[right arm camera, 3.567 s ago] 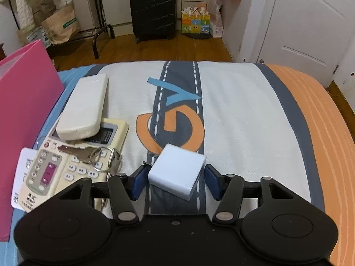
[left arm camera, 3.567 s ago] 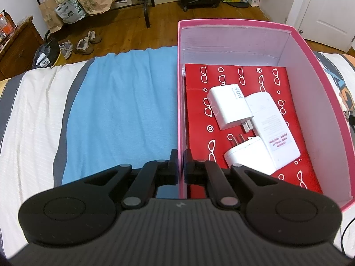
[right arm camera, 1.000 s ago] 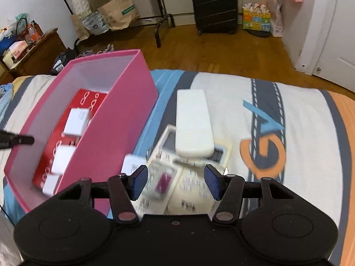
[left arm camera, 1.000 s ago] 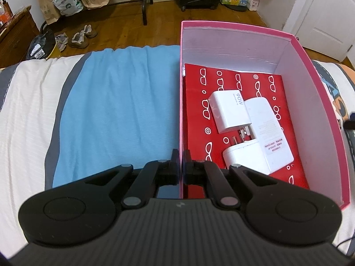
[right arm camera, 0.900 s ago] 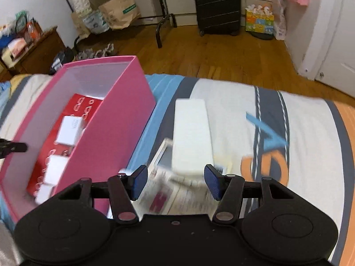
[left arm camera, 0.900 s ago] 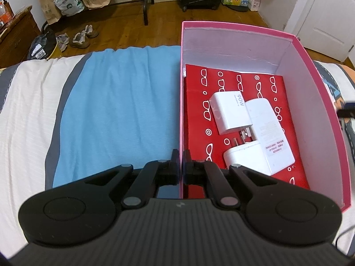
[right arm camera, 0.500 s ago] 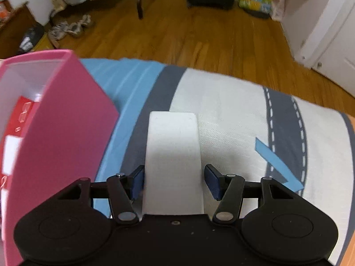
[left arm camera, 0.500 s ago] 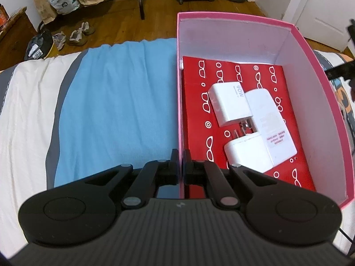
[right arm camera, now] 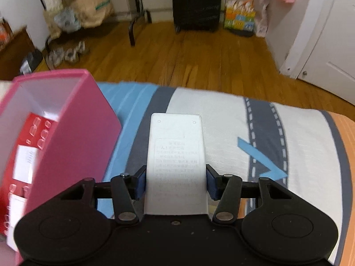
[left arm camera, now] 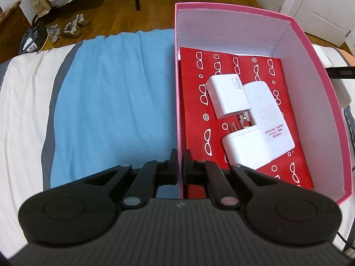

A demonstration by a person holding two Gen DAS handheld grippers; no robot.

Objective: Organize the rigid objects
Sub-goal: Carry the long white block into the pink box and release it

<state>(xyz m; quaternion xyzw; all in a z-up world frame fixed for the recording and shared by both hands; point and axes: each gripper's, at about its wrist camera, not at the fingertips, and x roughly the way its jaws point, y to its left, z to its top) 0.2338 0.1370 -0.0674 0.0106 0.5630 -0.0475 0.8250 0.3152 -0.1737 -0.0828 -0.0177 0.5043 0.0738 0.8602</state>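
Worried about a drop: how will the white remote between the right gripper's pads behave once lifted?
The white remote looks like rigid plastic, so likely stiff and light. The closing right gripper straddles its near half, so the far end may droop. Its smooth sides could slip.

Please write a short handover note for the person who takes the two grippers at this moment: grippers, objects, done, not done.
Left gripper: shut on the near wall of the pink box, steadying it.
Right gripper: jaws closing around the white remote; pads not clearly pressing yet.
Done: three white chargers lie in the box.
Left: finish the grip and move the remote into the box.
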